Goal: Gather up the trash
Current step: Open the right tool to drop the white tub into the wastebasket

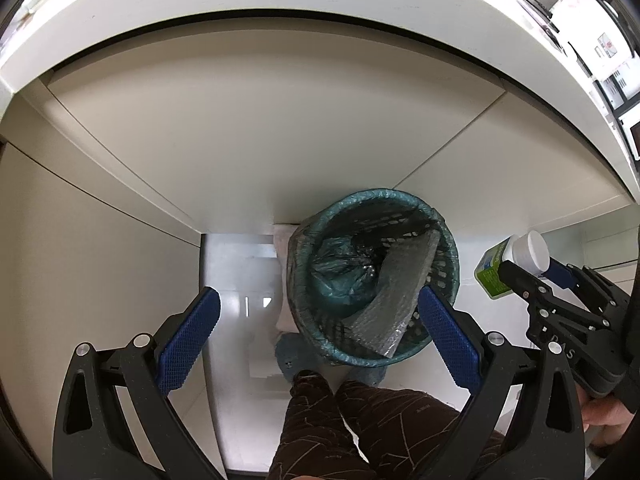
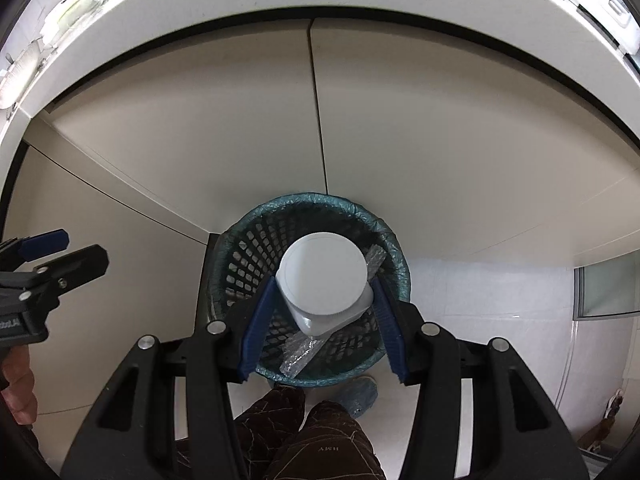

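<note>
Beige cabinet doors [image 2: 240, 128] meet glossy, perhaps tiled, floor [image 2: 480, 292].

Pale floor [image 2: 480, 300] carries the lined waste basket [image 2: 240, 256] (against cabinet fronts)

Left hand-held gripper [image 1: 318, 322] wide open, empty, above lined bin [image 1: 374, 276] holding bubble wrap [image 1: 394, 300]. At right, right hand-held gripper [image 1: 532, 268] clamping white-capped bottle [image 1: 510, 262].
</note>
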`<state>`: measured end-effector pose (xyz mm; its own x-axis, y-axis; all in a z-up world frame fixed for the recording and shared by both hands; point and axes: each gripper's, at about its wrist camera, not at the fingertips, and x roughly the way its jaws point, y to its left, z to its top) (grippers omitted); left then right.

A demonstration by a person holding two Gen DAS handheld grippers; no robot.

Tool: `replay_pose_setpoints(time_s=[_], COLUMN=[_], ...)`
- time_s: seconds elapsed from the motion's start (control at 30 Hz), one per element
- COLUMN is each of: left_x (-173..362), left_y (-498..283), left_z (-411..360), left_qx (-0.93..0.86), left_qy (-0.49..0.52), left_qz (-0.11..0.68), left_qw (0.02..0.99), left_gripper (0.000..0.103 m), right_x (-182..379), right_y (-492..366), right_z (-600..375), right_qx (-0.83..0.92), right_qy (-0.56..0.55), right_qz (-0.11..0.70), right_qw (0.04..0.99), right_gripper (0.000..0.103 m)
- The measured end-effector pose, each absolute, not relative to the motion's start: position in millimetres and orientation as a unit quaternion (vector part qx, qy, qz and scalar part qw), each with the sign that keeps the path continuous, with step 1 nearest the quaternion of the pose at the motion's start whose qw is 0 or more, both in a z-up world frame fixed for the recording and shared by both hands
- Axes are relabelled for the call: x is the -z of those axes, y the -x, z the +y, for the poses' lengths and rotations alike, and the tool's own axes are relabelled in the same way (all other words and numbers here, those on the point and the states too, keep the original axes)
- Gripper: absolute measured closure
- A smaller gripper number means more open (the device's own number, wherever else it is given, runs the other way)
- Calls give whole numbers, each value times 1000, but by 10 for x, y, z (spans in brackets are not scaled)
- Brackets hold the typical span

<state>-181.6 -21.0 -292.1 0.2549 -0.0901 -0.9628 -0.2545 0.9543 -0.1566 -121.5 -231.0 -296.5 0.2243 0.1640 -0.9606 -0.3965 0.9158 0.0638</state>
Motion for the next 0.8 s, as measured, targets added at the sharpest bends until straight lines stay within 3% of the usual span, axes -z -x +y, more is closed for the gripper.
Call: replay_pose_setpoints(time_s=[0.07, 0.2, 0.37, 0.8], left_x=[2930, 2933, 2961, 2640], left_y=[1826, 1823, 1804, 1786], left_z=[-181, -167, -170, -177], left_qx=[-53, -51, -48, -35], left_qy=[140, 138, 137, 142], left_qz=[608, 607, 609, 590], left_qw=[779, 781, 780, 794], left_gripper=[6, 6, 6, 6], right_x=[2993, 3038, 3067, 2698], right_y=[1249, 1286, 1285, 1183], right_z=[-2242, -2186, -2205, -2307], right_qx=[-179, -172, -168, -164], right_qy=[97, 92, 80, 72], right_qz=[600, 601, 607, 575], right_qw=[774, 775, 773, 798], right_gripper=[54, 30, 19, 14])
